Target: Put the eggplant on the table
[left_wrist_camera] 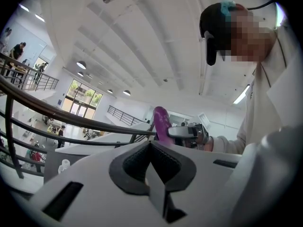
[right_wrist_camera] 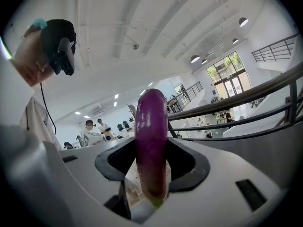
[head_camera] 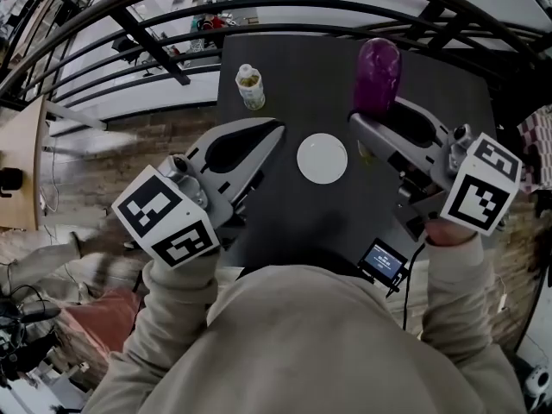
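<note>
Head view, surface: dark square tabletop [head_camera: 310, 84]. Pale wood-plank floor [head_camera: 129, 158] lies at 9 o'clock and a black curved metal railing [head_camera: 285, 7] at 12 o'clock (the gripper views show a bright white hall with ceiling lamps).

Writing: none legible. The print on the small lit screen [head_camera: 382, 261] at 5 o'clock is too small to read.

Containers: small clear white-capped bottle [head_camera: 250, 86], contents yellowish, at 11 o'clock of the round white plate [head_camera: 322, 158], which sits mid-table.

Left gripper [head_camera: 278, 128]: jaws together.

Right gripper [head_camera: 371, 117]: jaws clamped on the glossy purple eggplant [head_camera: 378, 74], upright with its green stem end down, at 1 o'clock of the plate.
</note>
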The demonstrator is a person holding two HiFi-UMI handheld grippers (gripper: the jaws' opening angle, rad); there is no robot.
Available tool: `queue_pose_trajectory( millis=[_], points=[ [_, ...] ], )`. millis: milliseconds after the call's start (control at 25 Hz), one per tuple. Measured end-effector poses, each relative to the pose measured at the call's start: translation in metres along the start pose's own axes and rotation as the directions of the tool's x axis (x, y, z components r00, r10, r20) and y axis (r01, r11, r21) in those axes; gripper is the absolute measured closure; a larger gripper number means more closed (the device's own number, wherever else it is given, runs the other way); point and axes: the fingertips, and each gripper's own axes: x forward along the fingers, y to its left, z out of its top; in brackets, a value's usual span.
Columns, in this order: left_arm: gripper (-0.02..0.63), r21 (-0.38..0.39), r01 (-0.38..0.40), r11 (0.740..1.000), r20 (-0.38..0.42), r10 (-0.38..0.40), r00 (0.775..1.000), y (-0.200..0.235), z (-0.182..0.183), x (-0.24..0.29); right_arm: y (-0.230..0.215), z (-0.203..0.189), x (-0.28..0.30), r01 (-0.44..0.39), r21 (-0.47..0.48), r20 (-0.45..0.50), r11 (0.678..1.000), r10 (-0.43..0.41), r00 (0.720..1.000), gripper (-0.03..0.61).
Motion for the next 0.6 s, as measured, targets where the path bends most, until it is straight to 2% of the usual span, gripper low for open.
queue_pose_trajectory(
  millis=[600],
  points=[
    [0.607,-0.065,-0.003,0.998,-0.041,0.001,0.999,0.008,-0.046,0.008,-0.02,-0.035,0.005,0.032,0.032,-0.079,0.999,-0.029,0.996,0.368]
  ],
)
